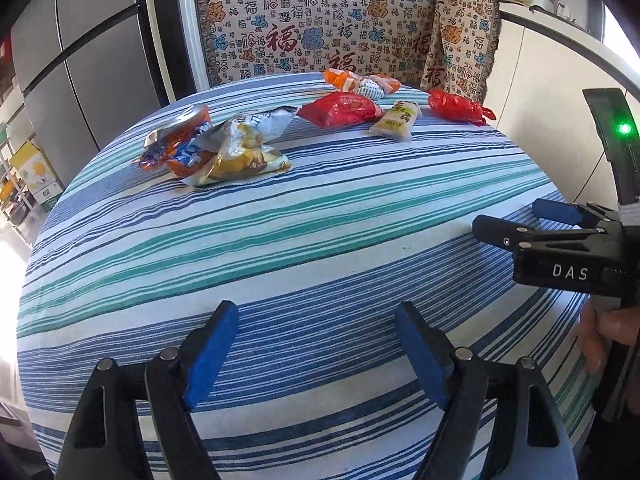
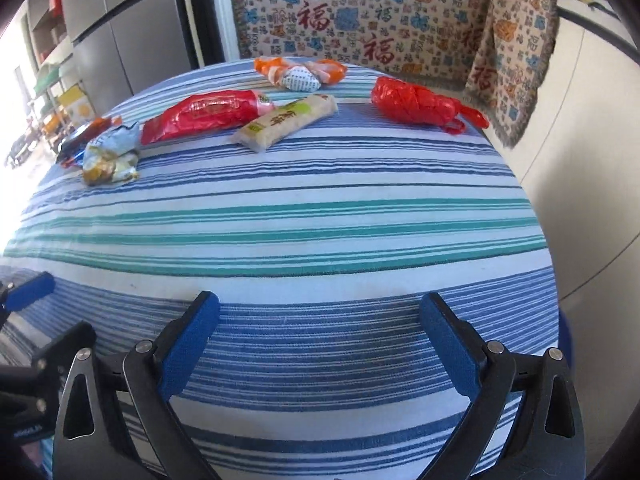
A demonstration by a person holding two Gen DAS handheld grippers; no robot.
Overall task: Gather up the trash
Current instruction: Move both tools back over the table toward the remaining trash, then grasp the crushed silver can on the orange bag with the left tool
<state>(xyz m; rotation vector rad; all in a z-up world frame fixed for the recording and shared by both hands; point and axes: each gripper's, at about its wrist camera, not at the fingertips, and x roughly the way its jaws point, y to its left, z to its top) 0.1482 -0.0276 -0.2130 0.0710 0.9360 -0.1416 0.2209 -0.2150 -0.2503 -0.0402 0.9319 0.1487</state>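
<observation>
Several snack wrappers lie along the far half of the striped table (image 1: 320, 240). A crumpled yellow-white bag (image 1: 244, 148) rests against an orange-blue packet (image 1: 180, 144) at the left. Further right lie a red packet (image 1: 340, 109), a pale yellow bar wrapper (image 1: 396, 121), an orange-white wrapper (image 1: 360, 82) and a knotted red plastic bag (image 1: 456, 107). My left gripper (image 1: 316, 316) hovers open and empty over the near edge. My right gripper (image 2: 320, 308) is open too, nothing between its blue pads; it shows at the right of the left wrist view (image 1: 516, 220). The red bag (image 2: 420, 102) lies far right.
A sofa back with a patterned throw (image 1: 320, 24) stands behind the table. Grey cabinet doors (image 1: 88, 60) fill the left. A white counter (image 1: 552, 92) curves along the right. A person's fingers (image 1: 600, 332) hold the right gripper's handle.
</observation>
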